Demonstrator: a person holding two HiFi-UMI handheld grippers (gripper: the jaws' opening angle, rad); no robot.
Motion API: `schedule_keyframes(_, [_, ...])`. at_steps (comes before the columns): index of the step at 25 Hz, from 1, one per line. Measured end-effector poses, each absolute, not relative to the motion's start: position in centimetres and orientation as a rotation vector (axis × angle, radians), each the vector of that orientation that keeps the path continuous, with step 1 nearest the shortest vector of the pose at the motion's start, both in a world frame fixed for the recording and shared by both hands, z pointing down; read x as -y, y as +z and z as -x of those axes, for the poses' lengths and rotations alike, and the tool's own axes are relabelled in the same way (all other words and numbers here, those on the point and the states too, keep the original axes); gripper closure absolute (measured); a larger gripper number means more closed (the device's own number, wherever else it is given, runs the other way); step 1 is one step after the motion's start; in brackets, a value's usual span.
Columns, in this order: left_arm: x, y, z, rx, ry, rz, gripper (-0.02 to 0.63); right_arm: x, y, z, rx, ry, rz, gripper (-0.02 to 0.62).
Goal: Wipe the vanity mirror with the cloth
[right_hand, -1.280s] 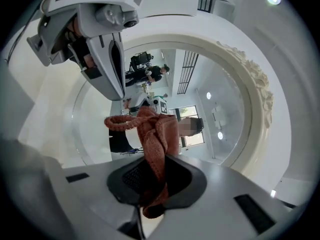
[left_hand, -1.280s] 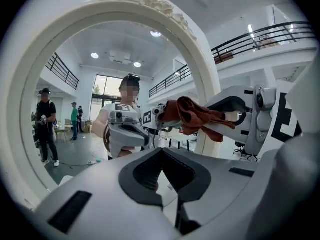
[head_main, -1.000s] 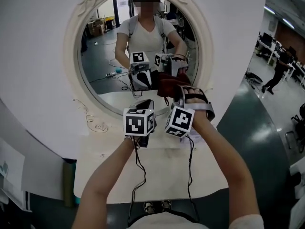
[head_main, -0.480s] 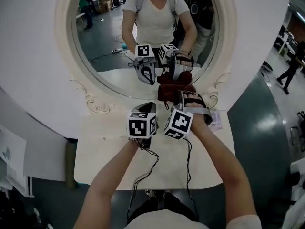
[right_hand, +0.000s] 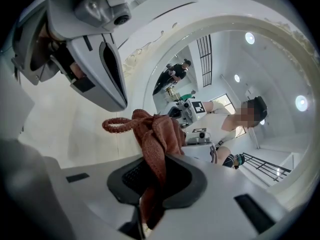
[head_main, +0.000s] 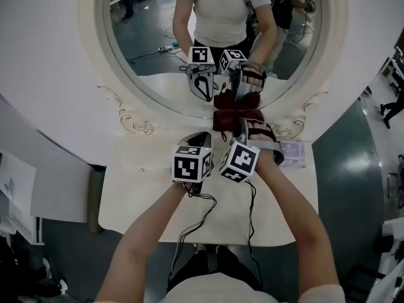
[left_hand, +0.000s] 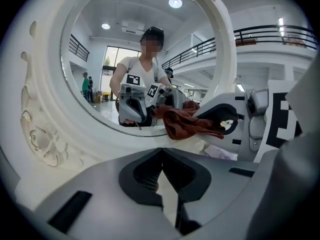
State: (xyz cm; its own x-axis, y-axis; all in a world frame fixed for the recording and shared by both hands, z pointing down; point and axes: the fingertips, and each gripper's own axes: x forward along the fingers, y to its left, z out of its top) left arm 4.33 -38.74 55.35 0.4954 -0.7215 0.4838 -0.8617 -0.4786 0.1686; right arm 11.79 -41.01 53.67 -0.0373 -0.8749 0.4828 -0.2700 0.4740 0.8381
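The rust-red cloth (right_hand: 159,134) — crumpled, a loop hanging off it — is clamped in the right gripper (right_hand: 154,170), against the mirror's (head_main: 158,55) lower edge. The left gripper (left_hand: 161,156) sits just beside it — jaws together, empty.

Head view: above the person, facing steeply down onto the vanity top (head_main: 139,194), with the mirror (head_main: 158,62) at 12 o'clock.

Left gripper view: low, close to the mirror frame, facing the glass, with the right gripper (left_hand: 200,123) at 3 o'clock.

Right gripper view: equally close, with the left gripper (right_hand: 119,103) at 10 o'clock.

All views share the cloth (head_main: 228,118) and the mirror.
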Motion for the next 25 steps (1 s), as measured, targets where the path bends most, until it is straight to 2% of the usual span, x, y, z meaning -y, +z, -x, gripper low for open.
schedule_keyframes(15, [37.6,52.6,-2.4,1.336,0.438,-2.365,0.595,40.2,50.4,-11.7,1.665,-0.67,-1.146,0.535])
schedule_keyframes(25, [35.5,46.2,0.7,1.43,0.197,-2.338,0.595,37.1,43.6,-11.0,1.879,-0.564,-1.4,0.535])
